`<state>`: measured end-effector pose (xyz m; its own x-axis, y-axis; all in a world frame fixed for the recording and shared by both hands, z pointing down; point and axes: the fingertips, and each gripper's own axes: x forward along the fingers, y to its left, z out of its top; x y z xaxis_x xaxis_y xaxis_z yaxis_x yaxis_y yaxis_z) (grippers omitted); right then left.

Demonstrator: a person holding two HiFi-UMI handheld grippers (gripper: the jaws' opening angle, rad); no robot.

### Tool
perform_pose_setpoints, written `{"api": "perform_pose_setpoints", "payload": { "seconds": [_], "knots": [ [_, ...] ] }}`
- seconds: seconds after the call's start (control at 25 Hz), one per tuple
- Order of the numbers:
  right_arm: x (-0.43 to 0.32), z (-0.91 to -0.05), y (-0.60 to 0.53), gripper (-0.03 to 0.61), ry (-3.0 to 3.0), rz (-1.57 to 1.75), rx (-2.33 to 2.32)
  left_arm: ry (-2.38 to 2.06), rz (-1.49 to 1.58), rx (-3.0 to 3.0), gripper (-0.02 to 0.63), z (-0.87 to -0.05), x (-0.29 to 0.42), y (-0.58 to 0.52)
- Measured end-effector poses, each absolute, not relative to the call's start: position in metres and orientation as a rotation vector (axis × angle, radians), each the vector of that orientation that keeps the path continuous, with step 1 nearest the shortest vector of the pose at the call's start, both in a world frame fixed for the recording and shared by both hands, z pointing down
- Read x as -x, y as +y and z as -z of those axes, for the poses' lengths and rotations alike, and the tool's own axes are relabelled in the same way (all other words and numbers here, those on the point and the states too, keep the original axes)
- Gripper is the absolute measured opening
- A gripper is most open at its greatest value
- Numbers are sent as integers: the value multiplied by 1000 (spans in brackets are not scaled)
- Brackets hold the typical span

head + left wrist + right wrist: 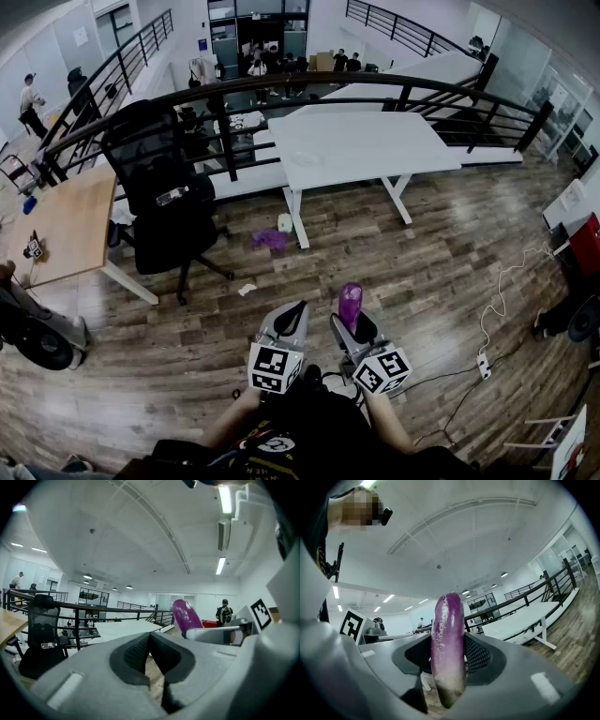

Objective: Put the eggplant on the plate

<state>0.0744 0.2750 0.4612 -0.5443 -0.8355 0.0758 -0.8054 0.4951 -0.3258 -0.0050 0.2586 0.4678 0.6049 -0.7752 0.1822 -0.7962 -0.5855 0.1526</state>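
Pinching the eggplant (pixel 448 648) upright, the right gripper (pixel 353 326) holds it midair above the floor (pixel 450 244); the left gripper (pixel 293 317) is pressed together, empty. Pickup done; placing remains, no plate visible.

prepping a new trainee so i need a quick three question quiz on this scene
1. True or false: the left gripper is holding the eggplant.
2. How does the eggplant sit in the right gripper? A) upright, pinched between the fingers B) lying flat on top of the gripper C) hanging from a string below it
3. What colour is the office chair at the left of the head view?

Key: 1 false, the left gripper's fingers are shut on nothing. 2 A. 3 black.
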Motion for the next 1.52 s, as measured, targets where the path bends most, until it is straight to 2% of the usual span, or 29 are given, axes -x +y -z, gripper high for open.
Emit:
{"api": "perform_pose_setpoints", "payload": {
  "seconds": [0.68,1.12,1.52],
  "knots": [
    [-55,-462,247,209,2639,490,1436,-1335,-127,-2598,5,-468,34,232],
    [-34,-492,227,210,2609,620,1436,-1250,-141,-2581,5,-492,46,205],
    [-85,-506,98,210,2611,671,1399,-1224,-159,-2558,5,-507,-1,76]
  ]
}}
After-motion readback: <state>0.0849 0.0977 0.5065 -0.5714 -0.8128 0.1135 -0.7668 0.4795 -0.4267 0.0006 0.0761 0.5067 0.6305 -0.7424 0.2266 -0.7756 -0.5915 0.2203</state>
